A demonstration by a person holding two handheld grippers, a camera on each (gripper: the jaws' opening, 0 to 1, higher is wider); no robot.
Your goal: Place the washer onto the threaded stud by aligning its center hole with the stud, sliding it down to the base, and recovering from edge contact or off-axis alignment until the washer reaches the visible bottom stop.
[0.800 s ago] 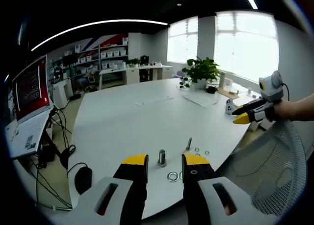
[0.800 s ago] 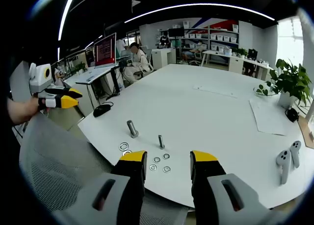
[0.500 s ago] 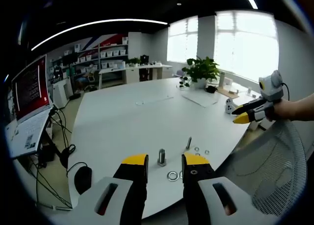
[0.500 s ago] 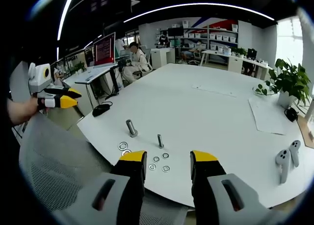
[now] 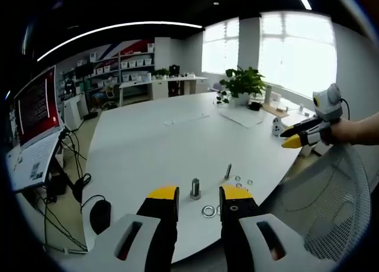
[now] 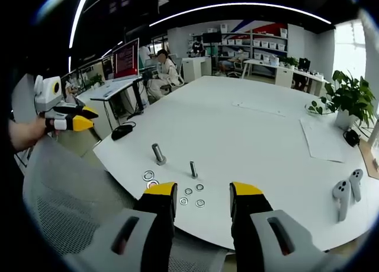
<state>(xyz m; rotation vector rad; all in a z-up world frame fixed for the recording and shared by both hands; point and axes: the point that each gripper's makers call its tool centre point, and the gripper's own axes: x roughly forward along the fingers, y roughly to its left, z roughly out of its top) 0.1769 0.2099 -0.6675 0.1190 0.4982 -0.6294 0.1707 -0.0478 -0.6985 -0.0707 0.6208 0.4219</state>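
The tabletop is smooth, matt white, apparently laminate. The threaded stud and the thicker bolt are bare grey metal with a dull sheen. The washers are bright metal. The right gripper has a grey plastic body with glossy yellow jaw tips. The chair back is grey woven mesh. The paper sheet is matt white.

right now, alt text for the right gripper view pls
Open yellow-tipped right tongs hover at the edge of a white table over small washers beside two upright threaded studs. The left tongs are held at far left, off the table.
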